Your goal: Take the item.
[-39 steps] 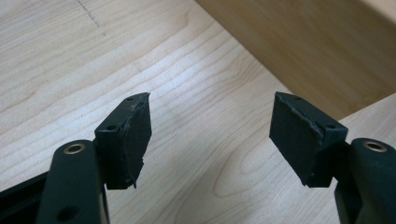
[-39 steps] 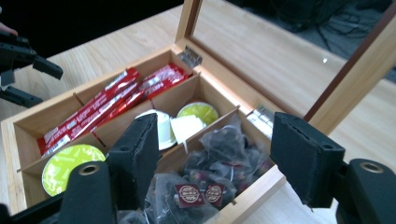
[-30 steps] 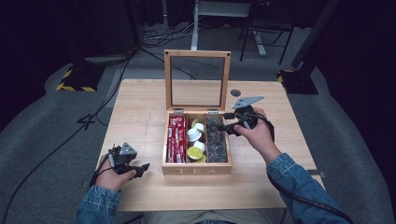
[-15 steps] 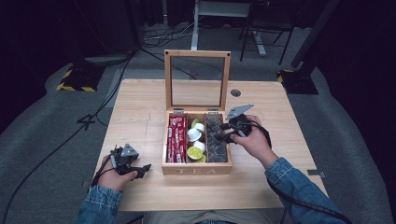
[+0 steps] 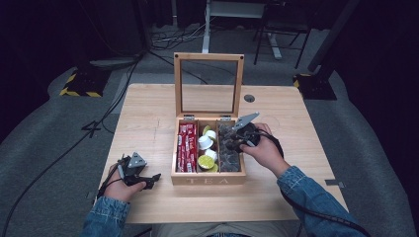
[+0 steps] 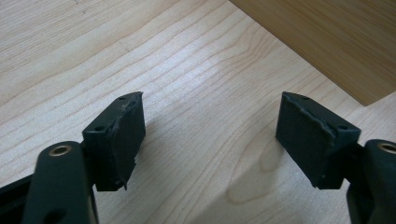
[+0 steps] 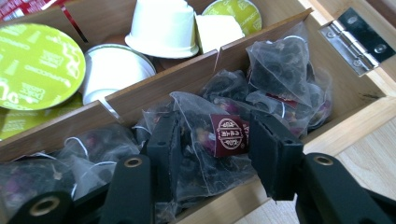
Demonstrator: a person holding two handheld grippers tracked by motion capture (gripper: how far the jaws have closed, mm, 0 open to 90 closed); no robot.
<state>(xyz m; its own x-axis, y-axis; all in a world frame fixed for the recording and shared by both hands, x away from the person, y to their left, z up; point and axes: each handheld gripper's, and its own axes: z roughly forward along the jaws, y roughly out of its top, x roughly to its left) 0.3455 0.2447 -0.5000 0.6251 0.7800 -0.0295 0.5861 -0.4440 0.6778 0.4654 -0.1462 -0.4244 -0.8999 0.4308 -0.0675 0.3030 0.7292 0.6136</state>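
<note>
An open wooden tea box (image 5: 207, 180) stands mid-table with its glass lid (image 5: 208, 84) upright. Its right compartment holds several dark mesh tea bags (image 7: 280, 70). My right gripper (image 5: 236, 140) is down in that compartment. In the right gripper view, the right gripper (image 7: 212, 140) has its jaws pressed on both sides of one tea bag (image 7: 201, 116) with a maroon tag (image 7: 227, 135). My left gripper (image 5: 153, 180) rests on the table left of the box. Seen in the left gripper view, the left gripper (image 6: 210, 135) is open over bare wood, with nothing between its jaws.
Red sachets (image 5: 187, 148) fill the box's left compartment. White and green-lidded capsules (image 5: 207, 145) fill the middle one, and a wooden divider (image 7: 177, 79) separates them from the tea bags. A metal hinge (image 7: 359, 42) sits at the box's back wall. The box corner (image 6: 327, 42) lies near my left gripper.
My right gripper came down from above the box's right edge into the tea-bag compartment and closed around one bag. The left gripper stayed where it was.
</note>
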